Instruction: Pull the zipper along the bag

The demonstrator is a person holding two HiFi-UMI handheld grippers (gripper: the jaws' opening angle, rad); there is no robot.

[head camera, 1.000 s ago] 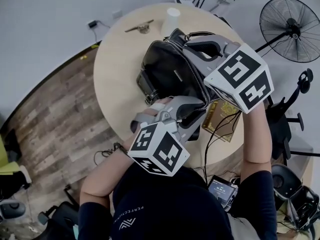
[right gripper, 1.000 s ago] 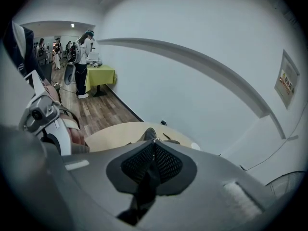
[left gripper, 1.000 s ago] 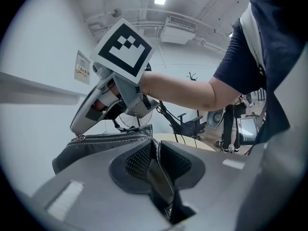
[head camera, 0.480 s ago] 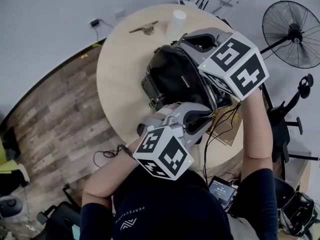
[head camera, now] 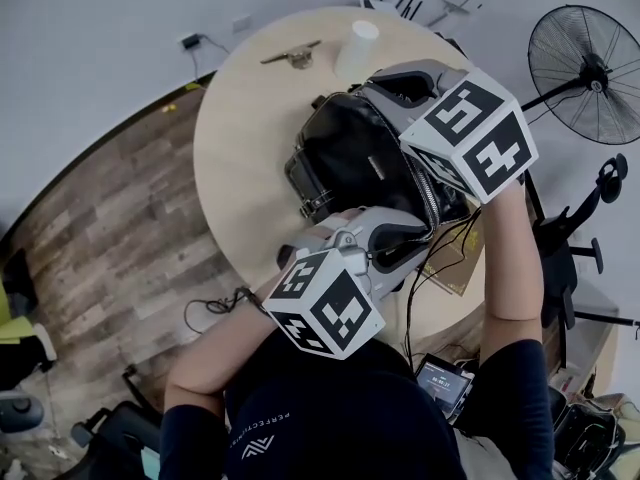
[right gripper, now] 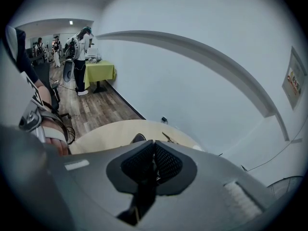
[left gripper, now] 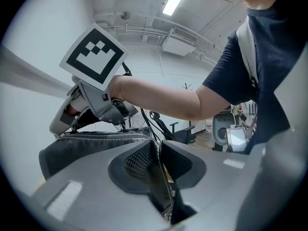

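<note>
Two grippers work on a black bag (head camera: 345, 153) that lies on the round desk (head camera: 235, 138), a little right of its middle. The left gripper (left gripper: 158, 144) is at the near end of the bag. Its fingers have the bag's edge, with the teeth of the zipper (left gripper: 166, 198), between the pads and touch it on both sides; they have just been opening a little. The right gripper (right gripper: 154, 146) is at the far end of the bag, and its fingers are closed on a thin dark piece of the zipper there; which part exactly I cannot tell. Each gripper carries a cube (head camera: 325, 303) with black and white square markers. On the person's dark shirt (head camera: 330, 418) there is small white print that begins with "PERFECT"; the rest is too small to read. A poster (right gripper: 294, 81) on the wall has reddish print, also not readable. A white cup (head camera: 358, 43) stands at the far edge of the desk, apart from the bag.
</note>
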